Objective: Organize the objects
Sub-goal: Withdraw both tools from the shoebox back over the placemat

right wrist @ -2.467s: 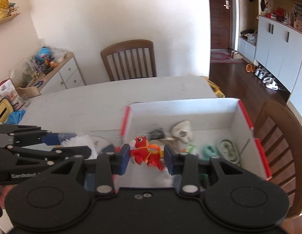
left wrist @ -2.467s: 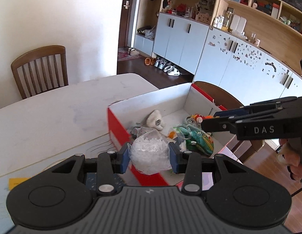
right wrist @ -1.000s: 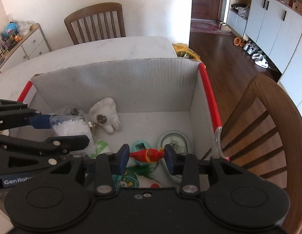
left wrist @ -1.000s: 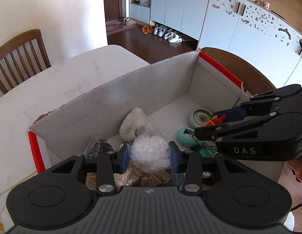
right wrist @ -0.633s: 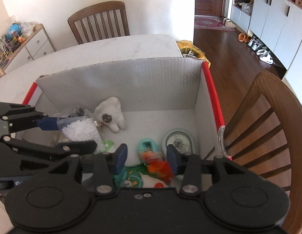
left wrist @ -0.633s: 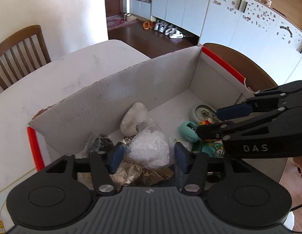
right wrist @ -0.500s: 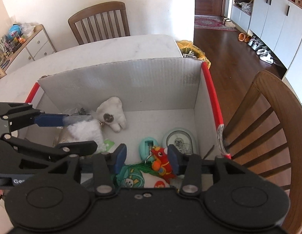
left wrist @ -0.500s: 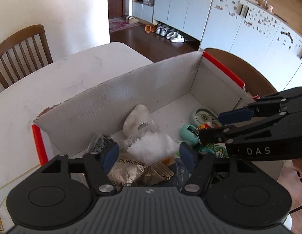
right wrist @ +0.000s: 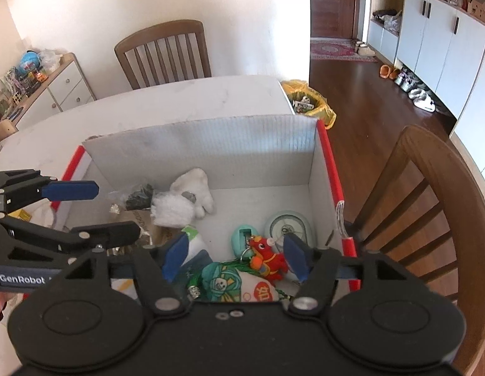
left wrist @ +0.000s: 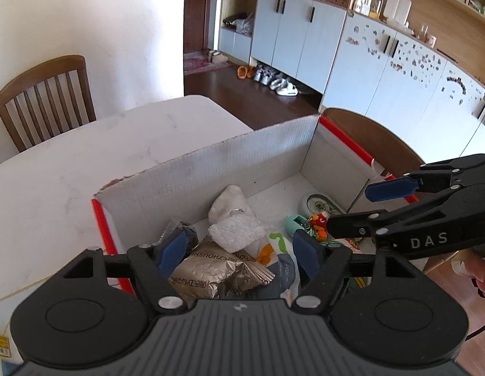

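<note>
While both hang above the red-edged box (right wrist: 328,153) with fingers spread and nothing held, the left claw (left wrist: 240,249) sits over the white crinkly bag (left wrist: 236,233), the right claw (right wrist: 234,255) over the red plush toy (right wrist: 269,258); bare floor shows beneath the far wall.

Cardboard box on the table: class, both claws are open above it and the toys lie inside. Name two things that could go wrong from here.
1. The cardboard box stands at the table edge beside a chair; a claw catching its wall might push it off.
2. The red plush toy lies between the open fingers of the right claw, with the left claw close alongside; closing or lifting carelessly could snag its keyring or make the claws collide.
</note>
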The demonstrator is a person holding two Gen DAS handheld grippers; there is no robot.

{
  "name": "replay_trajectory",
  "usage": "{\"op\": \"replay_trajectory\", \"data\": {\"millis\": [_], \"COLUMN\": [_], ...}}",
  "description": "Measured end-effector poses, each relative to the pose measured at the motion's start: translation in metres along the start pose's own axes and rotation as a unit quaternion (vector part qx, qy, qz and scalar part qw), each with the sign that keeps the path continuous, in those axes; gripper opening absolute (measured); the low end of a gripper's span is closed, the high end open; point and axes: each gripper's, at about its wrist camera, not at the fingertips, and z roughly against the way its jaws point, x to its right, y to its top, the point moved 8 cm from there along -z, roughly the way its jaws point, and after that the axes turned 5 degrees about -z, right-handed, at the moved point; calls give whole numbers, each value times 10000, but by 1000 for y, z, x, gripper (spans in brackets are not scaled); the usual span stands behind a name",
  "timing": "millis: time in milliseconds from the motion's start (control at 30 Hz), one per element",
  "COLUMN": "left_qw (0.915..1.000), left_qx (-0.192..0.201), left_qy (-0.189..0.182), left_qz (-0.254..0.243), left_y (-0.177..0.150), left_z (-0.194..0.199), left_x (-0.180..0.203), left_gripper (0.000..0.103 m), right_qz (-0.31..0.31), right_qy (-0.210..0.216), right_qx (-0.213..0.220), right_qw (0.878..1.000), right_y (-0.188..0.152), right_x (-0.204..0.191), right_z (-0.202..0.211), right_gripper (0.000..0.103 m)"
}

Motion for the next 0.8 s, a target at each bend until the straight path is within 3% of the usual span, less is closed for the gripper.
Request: {"op": "replay_trajectory", "data": {"millis": [200, 333, 633, 800], "left_qw": [9998, 9995, 9984, 9972], "left_qx": [189, 315, 552, 688], "left_qy": [-41, -46, -33, 80], "left_qz": [34, 29, 146, 288], "left_y": [-2, -4, -16, -26], "left_z": [23, 40, 81, 104], "left_x": [-1, -2, -15, -33], "left_gripper": [75, 82, 85, 96], "right_qz": [152, 200, 289, 445], "right_qy": [-31, -68, -42, -2], "right_qx": [190, 326, 553, 696], "right_qw": [9997, 9992, 9980, 9966], "right_y": [0, 0, -7, -11], "right_x": [-10, -18, -42, -63], "right_z": [21, 33, 62, 77], "right_gripper": [78, 83, 95, 99]}}
